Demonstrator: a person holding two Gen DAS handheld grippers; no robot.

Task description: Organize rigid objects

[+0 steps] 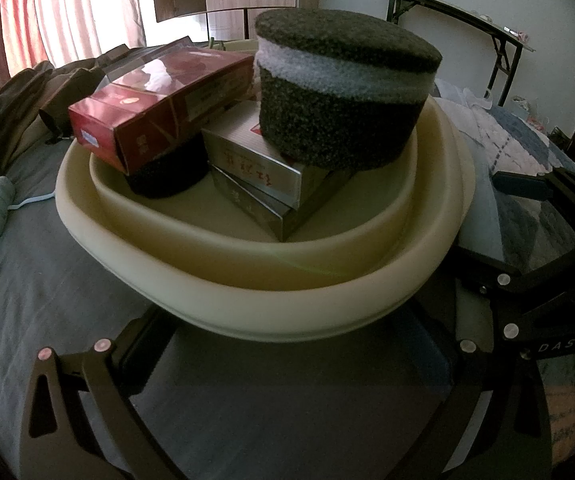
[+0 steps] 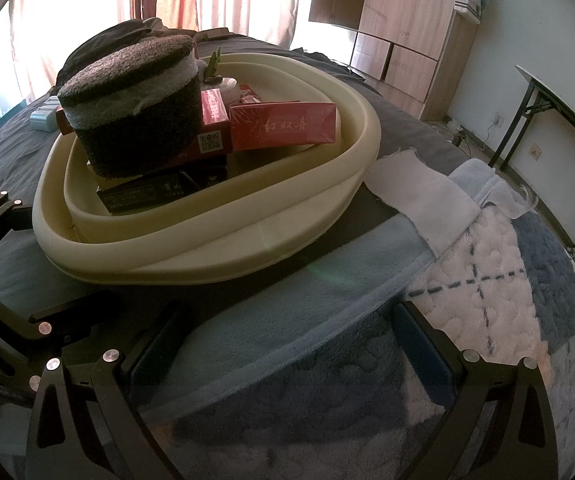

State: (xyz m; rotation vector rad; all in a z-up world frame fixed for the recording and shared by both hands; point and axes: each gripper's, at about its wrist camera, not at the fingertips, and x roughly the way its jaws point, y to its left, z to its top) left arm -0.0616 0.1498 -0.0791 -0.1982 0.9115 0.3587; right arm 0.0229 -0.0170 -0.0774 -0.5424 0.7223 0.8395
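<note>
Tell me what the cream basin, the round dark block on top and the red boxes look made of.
Cream basin: likely plastic or silicone, matte, with a smooth rolled rim. Round dark block: looks like coarse scouring sponge, grainy dark layers around a pale foam band. Red boxes: glossy printed cardboard, apparently film-wrapped, judging by glare on the surfaces.

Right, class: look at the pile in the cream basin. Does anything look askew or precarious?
Yes. The dark fuzzy cylinder sits tilted on top of the stacked silver boxes in the basin, overhanging them. The red box also lies slanted, one end propped on a dark round object. Nothing looks spilled.
</note>
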